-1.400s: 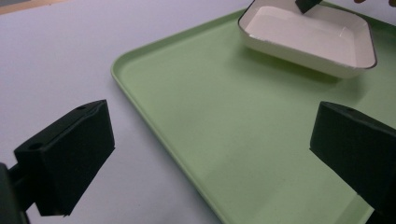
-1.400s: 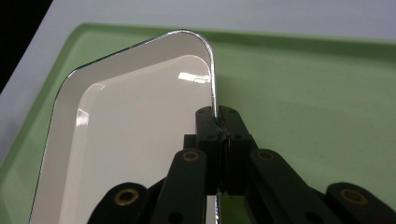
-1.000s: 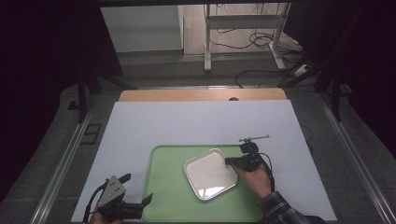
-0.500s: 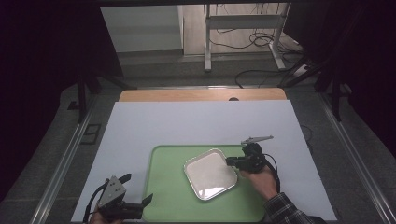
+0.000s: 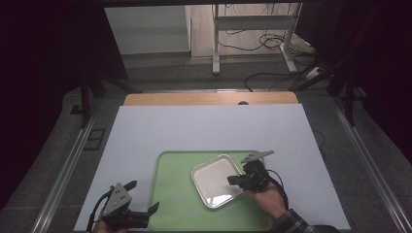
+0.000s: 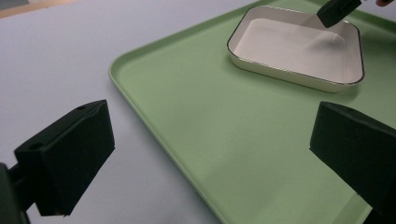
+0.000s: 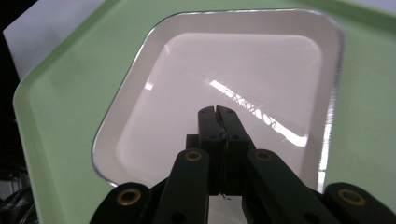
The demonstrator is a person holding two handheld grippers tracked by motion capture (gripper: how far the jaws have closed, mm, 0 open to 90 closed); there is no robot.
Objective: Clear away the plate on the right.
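A white square dish (image 5: 214, 182) with a silver rim lies on a green tray (image 5: 175, 194). My right gripper (image 5: 231, 180) reaches over the dish's right part from the right. In the right gripper view its jaws (image 7: 218, 112) are pressed together above the dish (image 7: 233, 70) floor, with nothing seen between them. My left gripper (image 5: 144, 195) rests at the tray's near-left corner, open and empty. In the left gripper view it (image 6: 212, 154) straddles the tray (image 6: 210, 107) edge, with the dish (image 6: 294, 46) farther off.
The tray sits on a white table sheet (image 5: 209, 126) with a wooden strip (image 5: 209, 98) at the far edge. Dark floor, cables and a metal stand (image 5: 252, 29) lie beyond. The person's sleeve (image 5: 291, 223) enters at the bottom right.
My right gripper has shifted slightly left and toward the near side, further over the dish. The left gripper, dish and tray have stayed put.
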